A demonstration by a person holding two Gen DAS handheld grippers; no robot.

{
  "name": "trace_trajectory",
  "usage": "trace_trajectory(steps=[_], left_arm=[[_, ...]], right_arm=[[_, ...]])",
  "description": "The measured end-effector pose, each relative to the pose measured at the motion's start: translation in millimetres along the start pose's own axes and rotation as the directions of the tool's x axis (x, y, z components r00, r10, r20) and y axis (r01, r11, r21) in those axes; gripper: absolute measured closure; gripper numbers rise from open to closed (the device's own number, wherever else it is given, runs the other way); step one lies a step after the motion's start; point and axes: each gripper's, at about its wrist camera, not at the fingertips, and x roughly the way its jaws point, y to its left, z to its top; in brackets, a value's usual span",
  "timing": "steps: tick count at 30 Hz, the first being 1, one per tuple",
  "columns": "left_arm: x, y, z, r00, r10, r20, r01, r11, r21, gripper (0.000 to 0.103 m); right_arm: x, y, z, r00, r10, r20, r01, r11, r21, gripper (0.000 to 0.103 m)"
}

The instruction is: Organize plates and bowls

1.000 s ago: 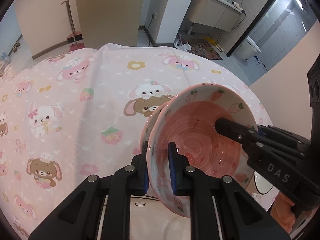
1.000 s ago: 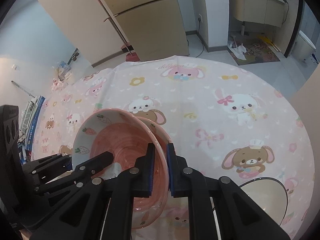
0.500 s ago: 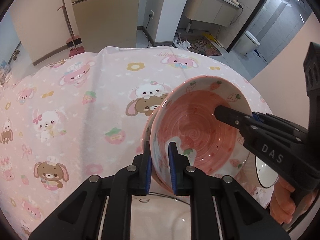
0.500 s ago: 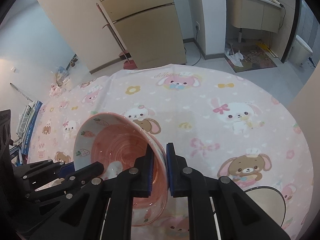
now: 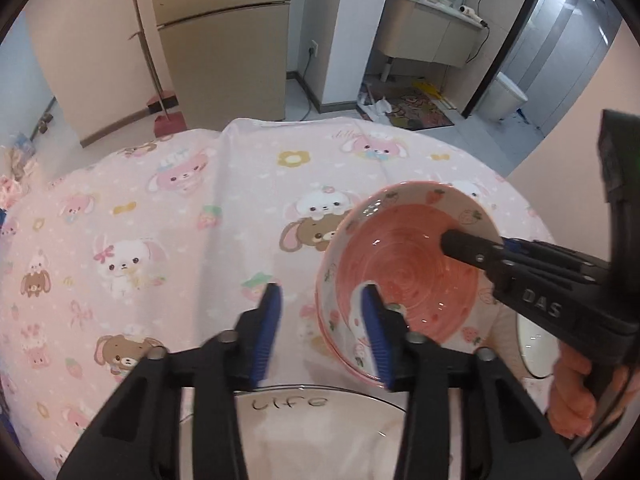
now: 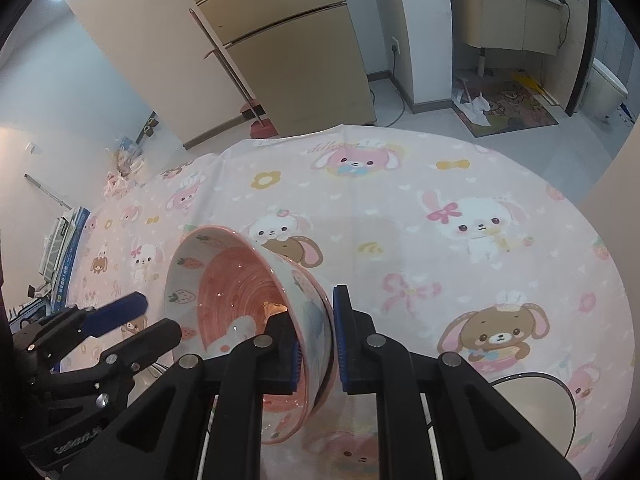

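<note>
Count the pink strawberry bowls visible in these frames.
2. The inner bowl sits nested in the outer bowl, both tilted on edge and clamped at the rim by the right gripper. The left gripper is open beside them. The nested stack could hide a third.

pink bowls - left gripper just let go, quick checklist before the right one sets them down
1. Right gripper shut on the pink bowls: ok.
2. Left gripper open, off the rim: ok, though one finger sits just in front of it.
3. Bowls level: not ok, tipped steeply on edge.
4. Two bowls nested tight: cannot tell.
5. White plate below as landing spot: ok, nothing on what shows.
6. Cream bowl away from the path: ok, off to the right.
</note>
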Motion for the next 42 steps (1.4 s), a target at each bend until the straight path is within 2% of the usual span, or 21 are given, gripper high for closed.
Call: trace_trajectory(steps=[2, 4, 9, 13, 19, 25, 31, 35, 40, 42], left_arm=[[4, -2, 0, 1.000, 0.013, 0.003, -0.013, 1.000, -0.003, 0.074], [7, -1, 0, 1.000, -0.013, -0.002, 0.013, 1.000, -0.014, 0.078], [13, -4, 0, 1.000, -0.007, -0.003, 0.007, 1.000, -0.020, 0.083], [22, 0, 1, 1.000, -0.023, -0.003, 0.023, 0.998, -0.062, 0.093], [20, 8, 0, 0.998, -0.055, -0.013, 0.053, 0.993, -0.105, 0.094], [9, 12, 1, 0.994, -0.109, -0.009, 0.106, 0.985, -0.134, 0.097], [-7, 10, 0, 0.998, -0.047, 0.048, 0.052, 0.991, -0.121, 0.097], [-8, 20, 2, 0.994, -0.094, 0.049, 0.100, 0.984, -0.146, 0.097], [6, 13, 1, 0.996, -0.086, 0.001, 0.085, 0.987, -0.138, 0.097], [6, 8, 0, 0.998, -0.060, 0.001, 0.060, 0.991, -0.123, 0.097]], right_arm=[[-1, 5, 0, 1.000, -0.020, -0.001, 0.020, 1.000, -0.014, 0.089], [-2, 6, -1, 0.999, -0.033, -0.007, 0.033, 0.999, -0.013, 0.089], [-11, 5, 0, 1.000, -0.004, 0.002, 0.004, 1.000, -0.003, 0.089], [-19, 9, 0, 1.000, 0.005, 0.019, -0.004, 1.000, -0.021, 0.091], [-26, 13, -2, 0.999, 0.000, 0.040, 0.000, 1.000, -0.005, 0.091], [-20, -8, 1, 0.994, 0.108, -0.016, -0.106, 0.989, 0.100, 0.091], [-12, -10, -1, 0.988, 0.148, -0.053, -0.140, 0.981, 0.133, 0.091], [-4, -2, -3, 0.991, 0.119, -0.068, -0.111, 0.988, 0.111, 0.091], [-4, -3, -3, 0.992, 0.105, -0.068, -0.098, 0.990, 0.104, 0.091], [-6, -2, -3, 0.995, 0.077, -0.063, -0.072, 0.993, 0.092, 0.091]])
